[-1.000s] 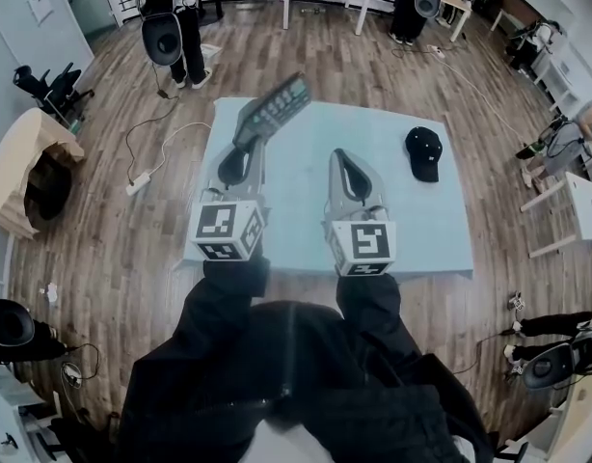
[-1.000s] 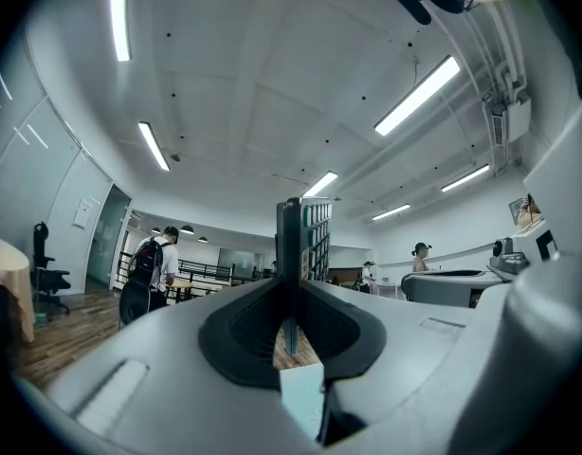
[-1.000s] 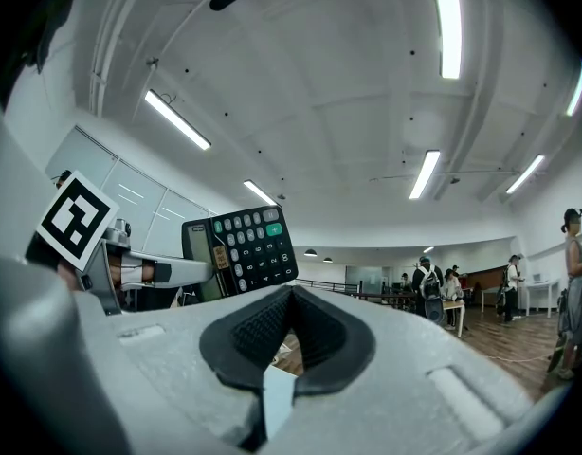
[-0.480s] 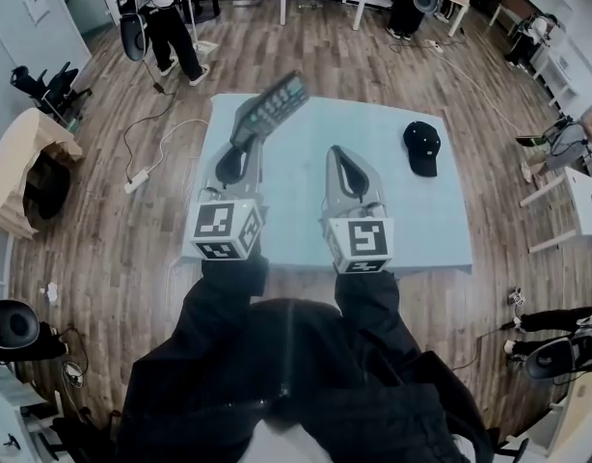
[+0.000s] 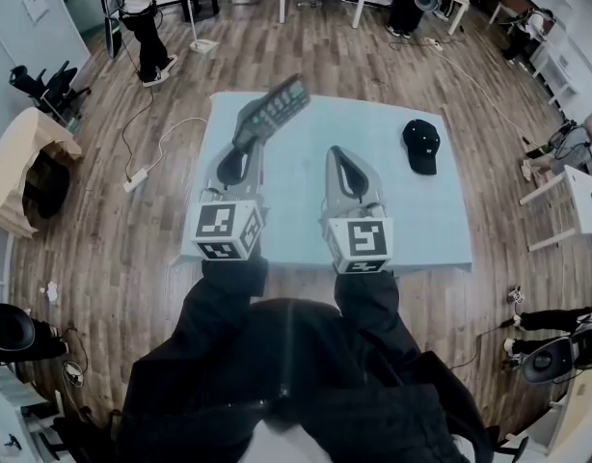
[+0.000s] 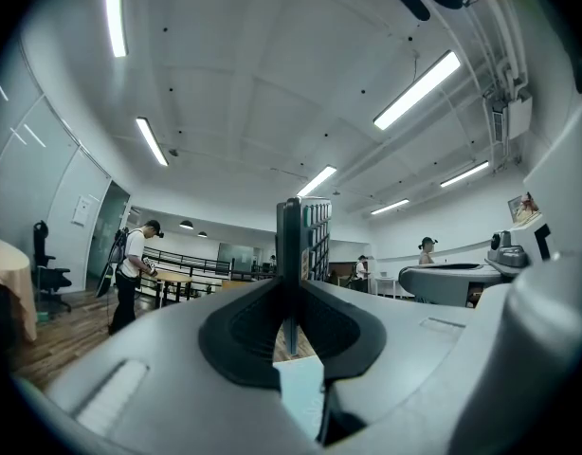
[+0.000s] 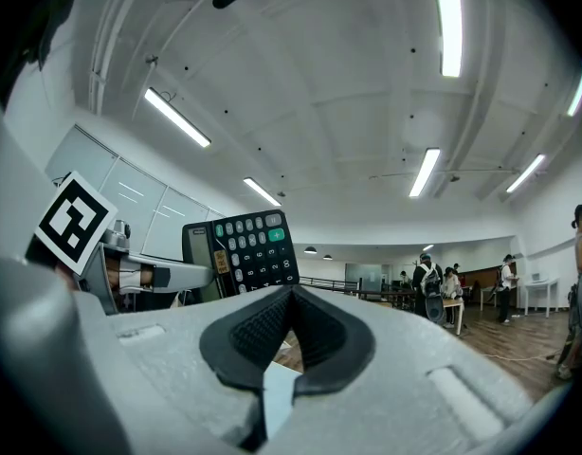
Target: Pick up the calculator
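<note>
Calculator (image 5: 274, 107) is being held clear of the light blue table (image 5: 412, 222), over its far left part, with the keypad tilting up and to the right. The left claw (image 5: 248, 135) is grasping it by the near end. In the left gripper view the calculator (image 6: 293, 245) is standing edge-on between the two black pads, which are pressing on both of its faces. In the right gripper view it (image 7: 244, 251) is showing its keys and display, off to the left of the right claw (image 7: 291, 297) and apart from it. The right claw is carrying nothing: its jaws are lying clenched together at the tips. It is hovering over the middle of the table, just beside the left claw. A black cap (image 5: 422, 149) is lying on the far right part of the table, well apart from both claws. A wooden floor (image 5: 103, 249) is surrounding the table.
</note>
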`<state>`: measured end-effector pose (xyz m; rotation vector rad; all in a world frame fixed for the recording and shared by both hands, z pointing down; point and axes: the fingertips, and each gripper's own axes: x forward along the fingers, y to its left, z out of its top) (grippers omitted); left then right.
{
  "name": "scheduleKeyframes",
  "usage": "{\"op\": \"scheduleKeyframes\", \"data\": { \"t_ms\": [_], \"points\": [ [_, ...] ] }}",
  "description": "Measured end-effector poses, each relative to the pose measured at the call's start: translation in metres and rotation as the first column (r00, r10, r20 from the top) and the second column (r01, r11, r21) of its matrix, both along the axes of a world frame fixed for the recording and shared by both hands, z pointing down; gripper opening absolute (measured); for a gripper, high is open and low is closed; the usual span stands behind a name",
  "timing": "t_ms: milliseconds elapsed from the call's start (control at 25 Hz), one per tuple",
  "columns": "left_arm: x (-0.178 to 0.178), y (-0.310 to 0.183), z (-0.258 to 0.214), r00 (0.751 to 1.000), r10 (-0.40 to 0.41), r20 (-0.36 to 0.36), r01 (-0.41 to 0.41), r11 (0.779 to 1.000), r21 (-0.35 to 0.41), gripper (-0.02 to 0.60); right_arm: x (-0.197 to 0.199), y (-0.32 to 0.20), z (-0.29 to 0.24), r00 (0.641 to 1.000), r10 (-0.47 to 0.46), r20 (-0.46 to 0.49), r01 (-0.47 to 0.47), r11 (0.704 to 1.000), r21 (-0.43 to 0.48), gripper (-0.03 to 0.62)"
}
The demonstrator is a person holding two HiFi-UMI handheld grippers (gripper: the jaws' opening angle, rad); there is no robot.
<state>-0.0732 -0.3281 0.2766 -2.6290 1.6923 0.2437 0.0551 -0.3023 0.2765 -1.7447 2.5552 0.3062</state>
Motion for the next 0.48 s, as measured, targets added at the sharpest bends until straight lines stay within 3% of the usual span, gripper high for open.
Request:
{"op": "scheduleKeyframes", "data": {
  "t_ms": [480],
  "points": [
    [0.003,0.0042,0.0035,1.0,0.004,0.003,-0.004,1.0,-0.009,0.046,0.0037,0.0046,0.0035,1.0,0.013,-0.002,-0.013,1.0,-0.014,0.0]
  ]
}}
